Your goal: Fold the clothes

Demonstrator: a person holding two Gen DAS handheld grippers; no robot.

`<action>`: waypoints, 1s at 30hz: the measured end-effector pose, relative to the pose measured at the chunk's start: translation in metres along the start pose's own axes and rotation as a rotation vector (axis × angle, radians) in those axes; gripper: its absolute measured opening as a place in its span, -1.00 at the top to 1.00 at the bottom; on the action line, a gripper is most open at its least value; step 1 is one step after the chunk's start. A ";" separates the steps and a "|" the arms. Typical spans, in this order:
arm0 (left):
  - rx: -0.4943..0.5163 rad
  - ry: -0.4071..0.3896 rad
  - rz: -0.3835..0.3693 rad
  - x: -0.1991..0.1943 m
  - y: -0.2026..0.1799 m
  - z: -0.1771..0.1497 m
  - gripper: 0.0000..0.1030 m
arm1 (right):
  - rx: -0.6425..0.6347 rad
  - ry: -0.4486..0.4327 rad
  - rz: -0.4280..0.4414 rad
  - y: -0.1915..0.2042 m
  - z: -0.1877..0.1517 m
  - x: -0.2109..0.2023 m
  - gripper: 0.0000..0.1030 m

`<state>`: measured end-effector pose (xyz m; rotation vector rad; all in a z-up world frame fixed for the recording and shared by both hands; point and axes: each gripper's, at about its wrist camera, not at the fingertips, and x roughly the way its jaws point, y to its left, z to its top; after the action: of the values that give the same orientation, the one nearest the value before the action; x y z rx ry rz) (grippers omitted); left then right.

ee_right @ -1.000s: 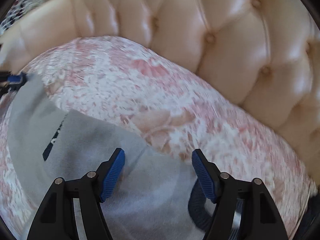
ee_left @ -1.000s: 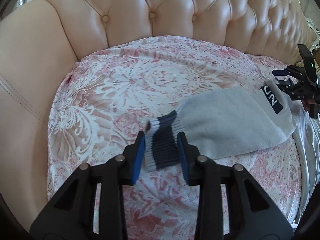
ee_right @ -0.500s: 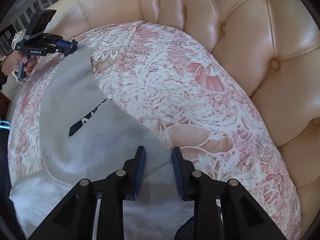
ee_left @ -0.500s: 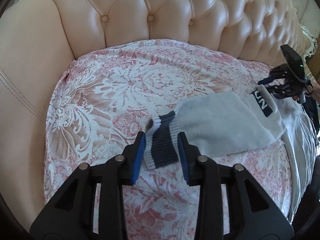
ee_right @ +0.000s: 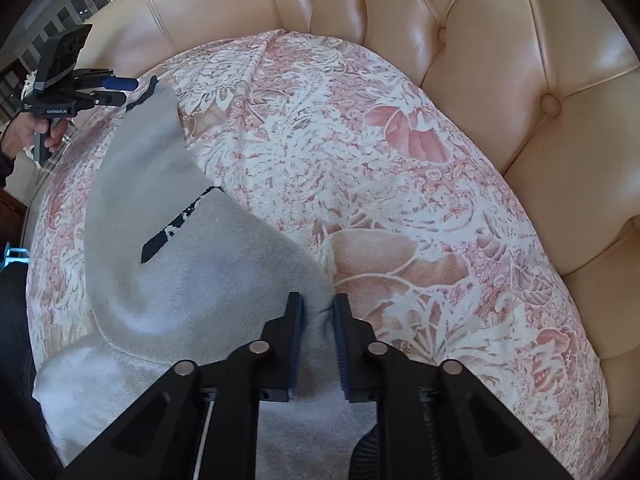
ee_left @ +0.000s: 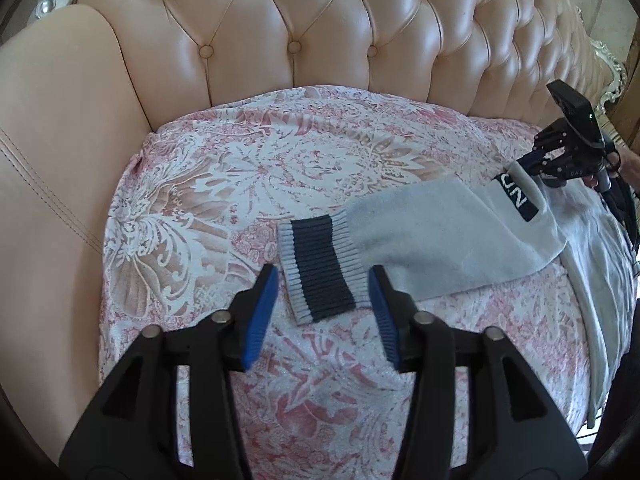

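Left wrist view: left gripper (ee_left: 322, 312) opening, pads clear either side of striped cuff (ee_left: 320, 266), not pressing. Grey sweater (ee_left: 452, 240) flat on floral seat cover (ee_left: 248, 168), sleeve stretched toward right gripper (ee_left: 532, 162) at far end.

Right wrist view: right gripper (ee_right: 318, 306) closing narrow, pinching grey sweater (ee_right: 192, 280) fabric at shoulder edge. Tufted sofa back (ee_right: 500, 40) behind.

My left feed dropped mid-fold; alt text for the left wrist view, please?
The left tool is opening, its blue pads either side of the striped cuff of a grey sweater sleeve lying flat on a pink floral cushion. The right tool pinches the sweater far right.
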<state>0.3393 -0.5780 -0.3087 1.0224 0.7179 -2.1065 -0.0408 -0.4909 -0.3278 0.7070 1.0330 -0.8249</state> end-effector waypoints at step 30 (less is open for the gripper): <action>-0.572 0.115 0.016 -0.055 0.032 -0.056 0.89 | 0.248 -0.045 -0.109 -0.001 0.002 0.002 0.76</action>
<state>0.4139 -0.5400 -0.2996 0.8206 1.2703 -1.6800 -0.0400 -0.4937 -0.3291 0.8436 0.9440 -1.0709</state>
